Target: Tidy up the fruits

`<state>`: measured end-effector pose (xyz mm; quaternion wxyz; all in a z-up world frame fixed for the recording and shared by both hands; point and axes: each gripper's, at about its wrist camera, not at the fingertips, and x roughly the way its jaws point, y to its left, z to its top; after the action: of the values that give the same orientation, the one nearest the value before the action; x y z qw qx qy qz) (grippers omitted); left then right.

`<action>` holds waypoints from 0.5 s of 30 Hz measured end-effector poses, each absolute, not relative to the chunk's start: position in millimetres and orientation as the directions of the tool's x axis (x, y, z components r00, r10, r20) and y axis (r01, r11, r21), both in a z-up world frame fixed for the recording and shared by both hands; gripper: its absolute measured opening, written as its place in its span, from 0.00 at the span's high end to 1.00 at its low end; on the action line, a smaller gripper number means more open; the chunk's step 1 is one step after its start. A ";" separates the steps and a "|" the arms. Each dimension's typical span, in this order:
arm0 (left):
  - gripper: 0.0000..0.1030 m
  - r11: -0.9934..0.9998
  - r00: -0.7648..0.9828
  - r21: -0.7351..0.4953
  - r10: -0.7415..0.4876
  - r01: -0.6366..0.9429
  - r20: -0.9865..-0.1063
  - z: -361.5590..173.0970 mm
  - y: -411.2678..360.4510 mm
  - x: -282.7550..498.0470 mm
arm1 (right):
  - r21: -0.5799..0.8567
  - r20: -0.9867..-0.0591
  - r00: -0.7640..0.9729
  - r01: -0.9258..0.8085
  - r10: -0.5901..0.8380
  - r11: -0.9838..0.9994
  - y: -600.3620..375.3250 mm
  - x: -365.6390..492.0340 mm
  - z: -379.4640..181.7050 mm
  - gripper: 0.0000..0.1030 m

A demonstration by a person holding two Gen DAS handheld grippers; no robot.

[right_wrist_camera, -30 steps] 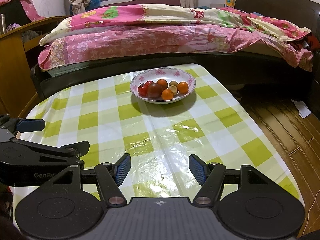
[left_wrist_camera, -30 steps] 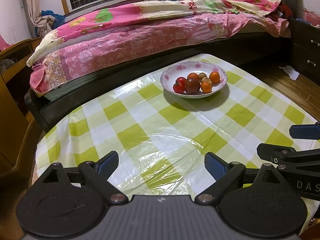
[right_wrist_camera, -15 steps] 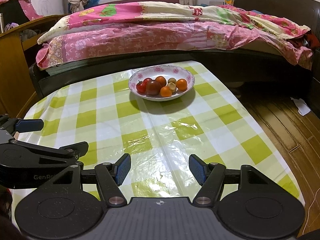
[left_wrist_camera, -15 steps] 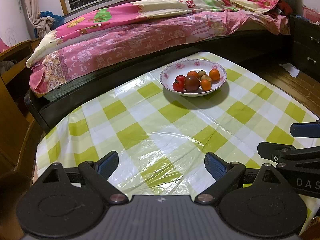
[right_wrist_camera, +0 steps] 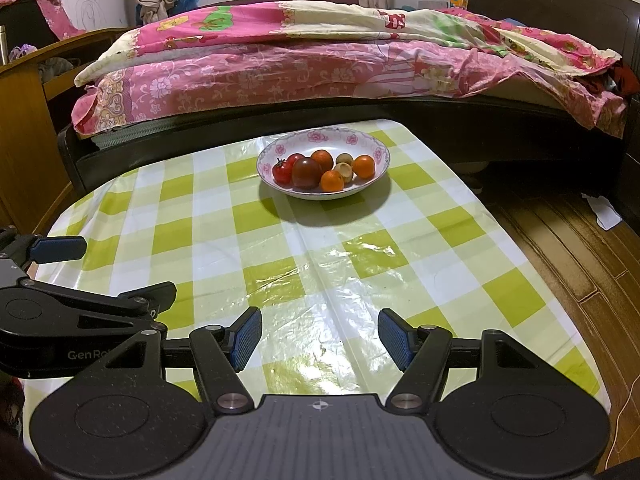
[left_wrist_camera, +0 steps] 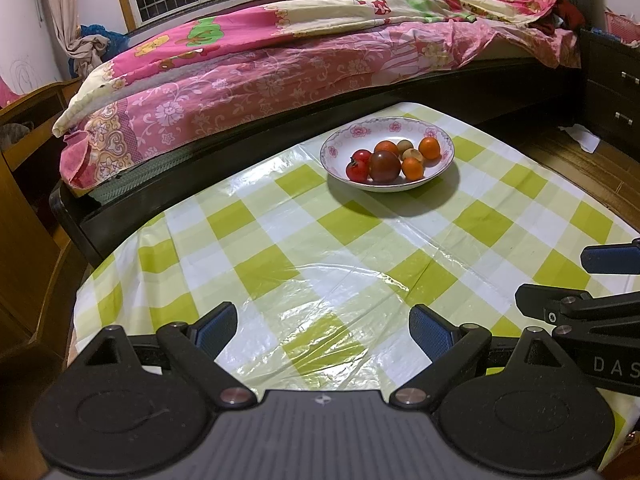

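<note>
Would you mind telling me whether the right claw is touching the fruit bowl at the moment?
Apart. The right wrist view shows the right claw open near the table's front edge, with checked tablecloth between it and the bowl.

Counts: one bowl far on the table, holding three oranges, two red tomatoes, one dark tomato, two longans.

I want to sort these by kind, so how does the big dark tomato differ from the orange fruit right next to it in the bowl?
The dark tomato is brownish red and the biggest piece; the orange fruit is bright orange and smaller. The tomato sits left of it. Both are round and lie together in the flowered bowl.
</note>
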<state>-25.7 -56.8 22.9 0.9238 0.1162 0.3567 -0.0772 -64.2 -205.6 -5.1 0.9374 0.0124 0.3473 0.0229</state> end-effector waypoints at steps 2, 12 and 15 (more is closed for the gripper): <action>0.03 0.961 0.733 0.159 -0.059 0.225 -0.677 23.2 -57.3 -25.6 | 0.039 -0.651 0.757 -0.034 0.051 0.999 -205.6 -64.1 -5.2 0.41; 0.03 0.959 0.741 0.172 -0.055 0.226 -0.669 23.0 -54.3 -26.0 | 0.039 -0.651 0.758 -0.034 0.052 0.999 -205.7 -63.8 -4.8 0.41; 0.03 0.958 0.742 0.174 -0.054 0.226 -0.668 22.8 -54.9 -26.1 | 0.038 -0.652 0.757 -0.035 0.051 0.999 -205.5 -63.5 -4.4 0.41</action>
<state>-26.1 -54.9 22.8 0.9251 0.1229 0.3512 -0.0756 -63.5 -205.5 -4.4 0.9371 0.0119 0.3480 0.0229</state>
